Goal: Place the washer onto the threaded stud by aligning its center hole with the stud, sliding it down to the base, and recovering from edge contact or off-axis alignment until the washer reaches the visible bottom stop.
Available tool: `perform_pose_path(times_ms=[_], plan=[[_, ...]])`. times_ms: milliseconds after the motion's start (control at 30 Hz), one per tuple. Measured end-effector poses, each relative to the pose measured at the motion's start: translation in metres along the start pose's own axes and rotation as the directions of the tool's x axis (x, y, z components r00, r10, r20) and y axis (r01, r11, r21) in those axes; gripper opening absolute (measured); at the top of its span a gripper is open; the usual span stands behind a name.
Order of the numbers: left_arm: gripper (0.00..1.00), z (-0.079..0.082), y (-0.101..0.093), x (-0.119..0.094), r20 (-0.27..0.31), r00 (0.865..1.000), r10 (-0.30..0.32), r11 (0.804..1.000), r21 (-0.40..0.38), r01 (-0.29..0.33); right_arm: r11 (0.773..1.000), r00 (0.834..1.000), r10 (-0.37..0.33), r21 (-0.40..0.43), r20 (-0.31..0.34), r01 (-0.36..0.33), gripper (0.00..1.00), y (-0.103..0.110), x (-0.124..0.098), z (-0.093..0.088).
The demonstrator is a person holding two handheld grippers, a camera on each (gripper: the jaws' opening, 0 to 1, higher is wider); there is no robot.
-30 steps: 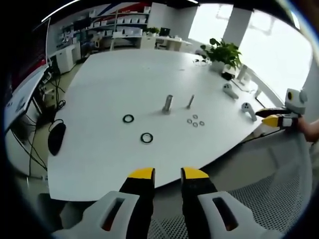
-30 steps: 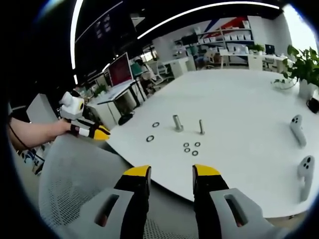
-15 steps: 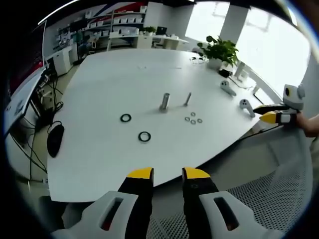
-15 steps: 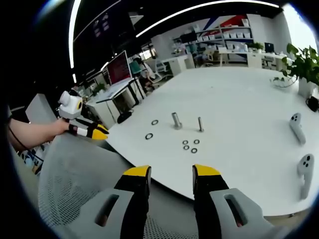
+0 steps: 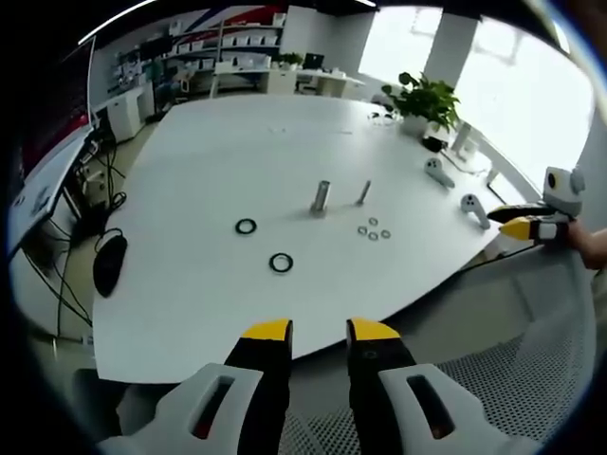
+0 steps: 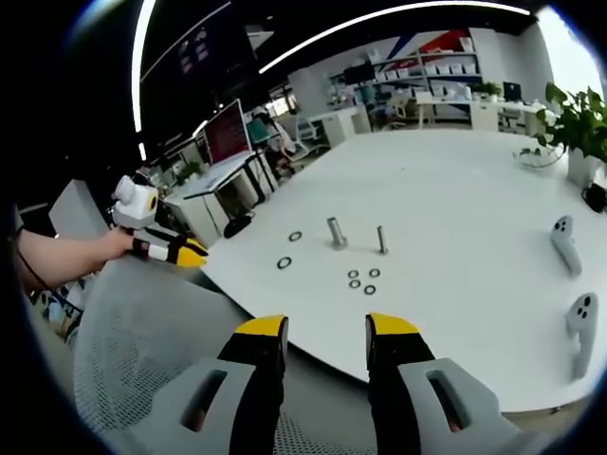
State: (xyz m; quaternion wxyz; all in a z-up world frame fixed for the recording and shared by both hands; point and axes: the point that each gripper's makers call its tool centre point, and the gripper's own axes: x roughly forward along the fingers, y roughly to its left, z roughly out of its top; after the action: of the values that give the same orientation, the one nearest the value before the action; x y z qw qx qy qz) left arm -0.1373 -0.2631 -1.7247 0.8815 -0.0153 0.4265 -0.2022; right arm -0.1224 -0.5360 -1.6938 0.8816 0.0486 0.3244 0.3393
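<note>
No legible text

No words, labels, brands or numbers can be read on anything seen in either view.

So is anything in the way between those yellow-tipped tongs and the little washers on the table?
Nothing visible. Bare white table lies between the right tongs and the small washers, which sit beside the thin threaded stud.

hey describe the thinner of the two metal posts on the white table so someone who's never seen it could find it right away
On the big white table, find the two upright metal posts near its middle. The thin stud stands beside the thick stud, on the side toward the potted plant. It is the slimmer one, with the cluster of small washers lying just in front of it.
</note>
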Motion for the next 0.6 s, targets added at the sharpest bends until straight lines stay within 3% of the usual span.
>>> perform_pose_path(times_ms=[300,400,467,600], plan=[[0.21,-0.004,0.001,0.001,-0.027,1.0,0.01,1.0,0.013,-0.009,1.0,1.0,0.001,0.007,-0.007,-0.001,0.35,0.0,0.001,-0.001],[0.25,-0.004,0.007,0.001,-0.034,0.999,0.035,0.998,0.046,-0.033,1.0,1.0,0.001,0.009,-0.022,-0.001,0.35,0.001,0.002,-0.002],[0.28,-0.006,0.001,0.002,-0.047,0.999,-0.007,1.0,0.016,0.008,1.0,0.999,0.0,0.001,-0.045,0.0,0.36,0.001,0.004,-0.005],[0.27,-0.01,-0.001,0.004,-0.089,0.996,0.021,0.997,0.081,-0.013,1.0,0.998,0.004,-0.005,-0.07,-0.004,0.36,0.001,0.003,-0.01]])
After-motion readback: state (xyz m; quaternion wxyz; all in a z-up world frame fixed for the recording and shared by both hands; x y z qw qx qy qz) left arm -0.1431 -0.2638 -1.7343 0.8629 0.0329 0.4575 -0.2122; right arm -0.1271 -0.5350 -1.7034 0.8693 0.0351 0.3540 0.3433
